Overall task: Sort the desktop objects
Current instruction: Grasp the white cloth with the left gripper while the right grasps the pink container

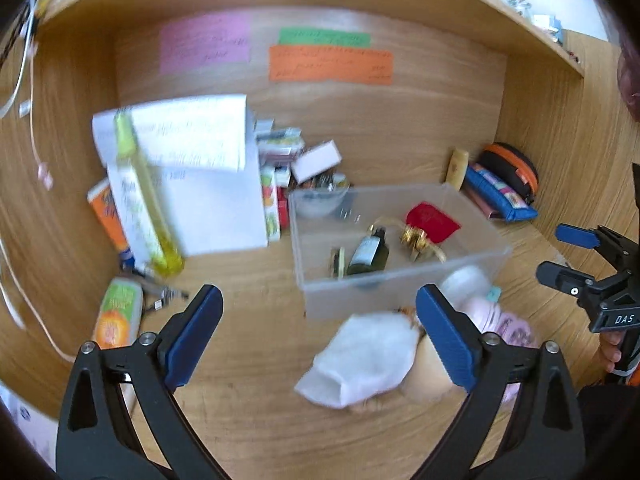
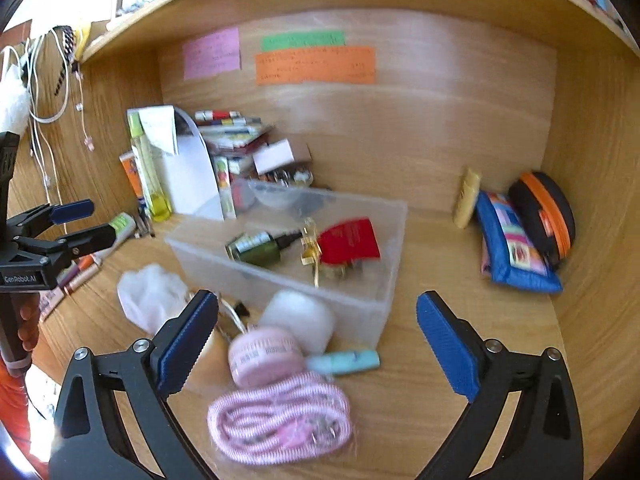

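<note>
Wooden desk alcove (image 2: 460,380), coloured notes on back wall. Clear bin (image 2: 384,300) sits mid-desk, likely the sorting target: green bottle (image 2: 260,248) and red pouch (image 2: 350,240) already inside. Pink coiled cable (image 2: 280,420), pink round case (image 2: 264,356) and white cloth (image 1: 368,356) lie just in front, unsorted. Left gripper (image 1: 320,332) spread wide, empty; right gripper (image 2: 316,340) likewise released, hovering over the pink items, probably next pick.

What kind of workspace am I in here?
Probably a home study desk set in a wooden alcove: sticky notes on the back panel, a shelf overhead, and a clear bin among toiletries.
</note>
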Demonstrator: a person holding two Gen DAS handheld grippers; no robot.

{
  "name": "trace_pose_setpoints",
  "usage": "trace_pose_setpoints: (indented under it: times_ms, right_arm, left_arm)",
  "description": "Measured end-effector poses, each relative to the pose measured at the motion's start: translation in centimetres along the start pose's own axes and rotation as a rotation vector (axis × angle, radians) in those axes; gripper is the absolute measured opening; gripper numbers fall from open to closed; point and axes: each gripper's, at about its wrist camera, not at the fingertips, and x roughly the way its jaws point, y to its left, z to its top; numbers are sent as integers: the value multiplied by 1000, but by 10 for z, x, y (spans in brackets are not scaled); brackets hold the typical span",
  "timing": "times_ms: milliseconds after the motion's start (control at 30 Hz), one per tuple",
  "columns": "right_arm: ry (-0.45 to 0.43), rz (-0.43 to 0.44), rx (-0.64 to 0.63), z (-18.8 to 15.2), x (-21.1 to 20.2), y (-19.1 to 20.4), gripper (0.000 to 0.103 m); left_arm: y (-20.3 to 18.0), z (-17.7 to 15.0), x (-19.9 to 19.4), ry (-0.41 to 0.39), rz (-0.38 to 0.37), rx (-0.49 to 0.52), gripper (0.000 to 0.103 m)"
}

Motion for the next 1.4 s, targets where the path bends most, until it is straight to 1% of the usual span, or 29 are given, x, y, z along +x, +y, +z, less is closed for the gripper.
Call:
trace_pose_setpoints:
  times_ms: [100, 167, 300, 433, 600, 700, 767, 833, 933, 1133, 1200, 1267, 1400]
  right_arm:
    - [31, -13, 9, -16, 4, -1, 99]
    - [31, -31, 11, -24, 6, -1, 99]
    - [48, -67, 8, -42, 13, 0, 98]
    - [89, -43, 14, -55, 21, 3, 97]
    - [96, -20, 1, -61, 25, 7, 96]
    - [101, -4, -9, -61, 29, 8, 88]
    - [115, 11, -9, -60, 34, 7, 83]
    - [137, 37, 0, -60, 40, 7, 82]
    - [155, 68, 2, -58, 47, 10, 82]
    - [169, 84, -56, -52, 58, 23, 81]
    - [177, 87, -74, -50, 63, 26, 78]
    - [192, 90, -89, -49, 68, 29, 70]
    - [194, 94, -113, -47, 71, 31, 69]
  left_arm:
    - [6, -14, 9, 43, -10, -26, 98]
    - [7, -24, 15, 74, -27, -31, 98]
    - [1, -43, 27, 122, -33, -7, 98]
    - [-7, -55, 40, 169, -54, 2, 98]
    - [-14, -57, 54, 204, -74, 19, 98]
    - [-18, -56, 64, 227, -81, 31, 98]
    - [-23, -56, 69, 235, -62, 52, 98]
    - [-25, -54, 74, 238, -45, 61, 98]
    - [-22, -52, 79, 243, -54, 34, 98]
    - [-17, -49, 85, 245, -51, -10, 98]
    - [-16, -47, 88, 242, -51, -18, 98]
    - [-14, -46, 91, 237, -43, -26, 98]
    - [-7, -44, 98, 240, -70, -69, 98]
